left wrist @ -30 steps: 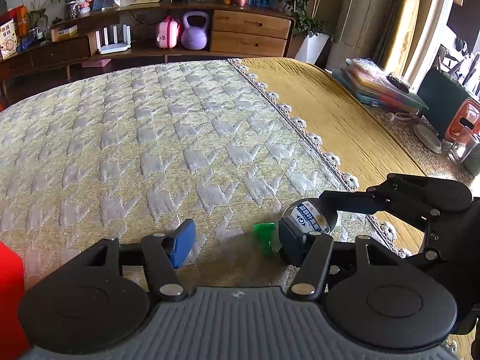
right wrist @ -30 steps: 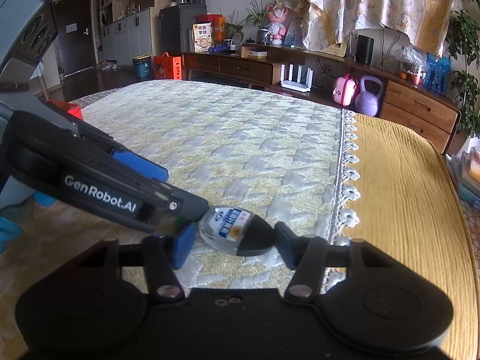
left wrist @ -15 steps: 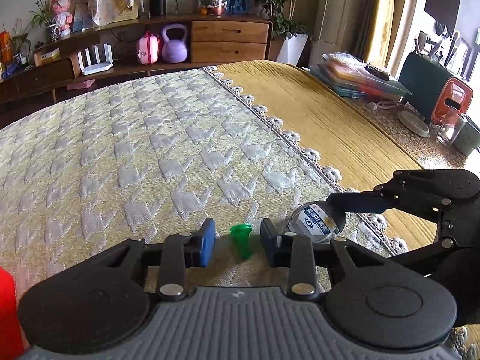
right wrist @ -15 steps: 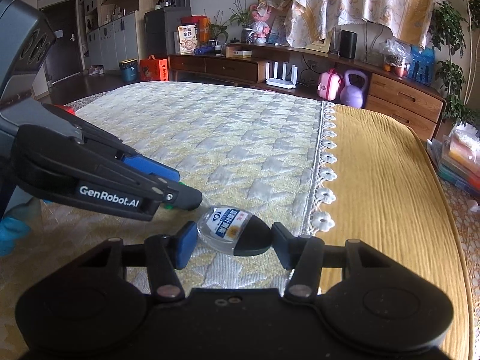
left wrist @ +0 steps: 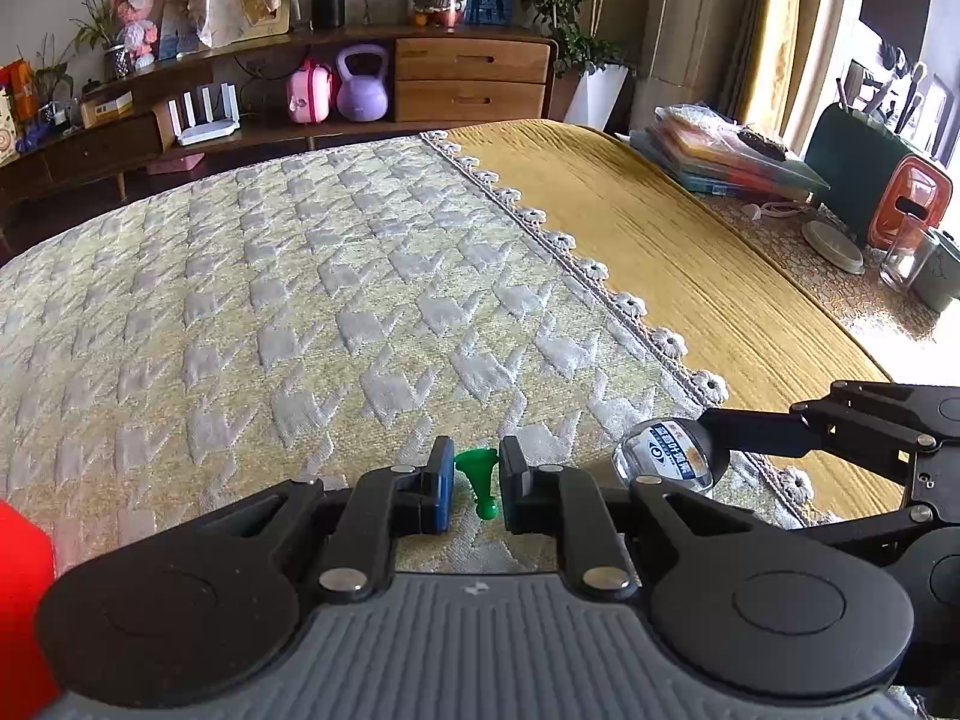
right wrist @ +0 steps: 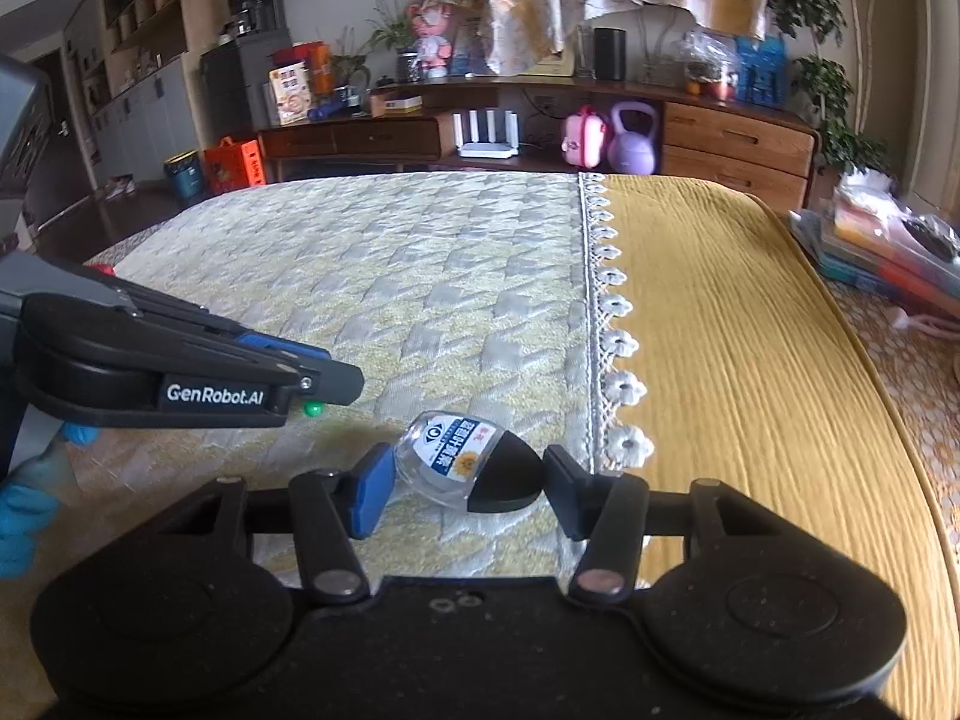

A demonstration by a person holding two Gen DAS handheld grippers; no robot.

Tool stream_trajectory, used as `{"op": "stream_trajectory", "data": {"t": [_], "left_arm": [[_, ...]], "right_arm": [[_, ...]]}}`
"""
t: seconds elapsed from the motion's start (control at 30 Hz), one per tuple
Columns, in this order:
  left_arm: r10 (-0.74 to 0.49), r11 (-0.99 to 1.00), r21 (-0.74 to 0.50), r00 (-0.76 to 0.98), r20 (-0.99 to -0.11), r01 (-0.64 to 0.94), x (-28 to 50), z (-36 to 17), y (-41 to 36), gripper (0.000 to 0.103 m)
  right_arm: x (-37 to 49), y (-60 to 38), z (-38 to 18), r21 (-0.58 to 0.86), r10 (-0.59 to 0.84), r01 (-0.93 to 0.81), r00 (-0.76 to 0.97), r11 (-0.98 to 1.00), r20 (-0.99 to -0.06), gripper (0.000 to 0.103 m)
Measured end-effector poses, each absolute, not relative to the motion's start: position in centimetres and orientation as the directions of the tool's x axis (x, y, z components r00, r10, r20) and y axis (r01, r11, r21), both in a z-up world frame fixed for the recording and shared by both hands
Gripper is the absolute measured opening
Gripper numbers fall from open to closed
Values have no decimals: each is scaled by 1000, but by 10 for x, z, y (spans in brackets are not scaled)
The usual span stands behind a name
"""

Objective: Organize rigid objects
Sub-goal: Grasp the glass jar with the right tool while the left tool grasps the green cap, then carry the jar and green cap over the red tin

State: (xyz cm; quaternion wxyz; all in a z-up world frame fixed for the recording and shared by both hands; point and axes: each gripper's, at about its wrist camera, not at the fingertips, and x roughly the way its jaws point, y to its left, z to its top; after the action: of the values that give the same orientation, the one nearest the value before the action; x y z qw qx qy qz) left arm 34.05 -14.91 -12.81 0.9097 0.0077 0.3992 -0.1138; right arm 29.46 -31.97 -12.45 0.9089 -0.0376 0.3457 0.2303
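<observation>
A small green peg [left wrist: 475, 463] lies on the pale quilted cloth [left wrist: 312, 312], and my left gripper [left wrist: 477, 456] is shut on it, a pad against each side of its flared end. In the right wrist view only the peg's round tip [right wrist: 312, 408] shows under the left gripper [right wrist: 327, 381]. My right gripper [right wrist: 467, 471] is shut on a small clear bottle [right wrist: 447, 456] with a printed label and black cap, held just above the cloth. That bottle [left wrist: 669, 456] sits to the right of the left gripper, close to the lace trim.
A yellow cloth [left wrist: 690, 264] covers the table's right half. Stacked folders [left wrist: 732, 156], a glass [left wrist: 906, 258] and a lidded container [left wrist: 912, 204] stand far right. A red object [left wrist: 18, 588] sits at the left edge. A blue-gloved hand [right wrist: 24, 516] holds the left gripper.
The left jaws have come together round the green peg. The right gripper, still holding the bottle, has rolled and drifted a little to the right, away from the left gripper.
</observation>
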Motion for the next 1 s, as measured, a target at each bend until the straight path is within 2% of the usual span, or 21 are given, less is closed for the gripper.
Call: {"op": "stream_trajectory", "data": {"t": [0.37, 1.0], "left_arm": [[-241, 969, -146, 640, -729, 199, 303, -98, -125, 15], [-194, 979, -178, 684, -703, 95, 231, -39, -41, 15]], "right_arm": [[252, -308, -88, 107, 375, -401, 685, 910, -624, 53], [199, -241, -32, 93, 429, -471, 682, 877, -592, 53]]}}
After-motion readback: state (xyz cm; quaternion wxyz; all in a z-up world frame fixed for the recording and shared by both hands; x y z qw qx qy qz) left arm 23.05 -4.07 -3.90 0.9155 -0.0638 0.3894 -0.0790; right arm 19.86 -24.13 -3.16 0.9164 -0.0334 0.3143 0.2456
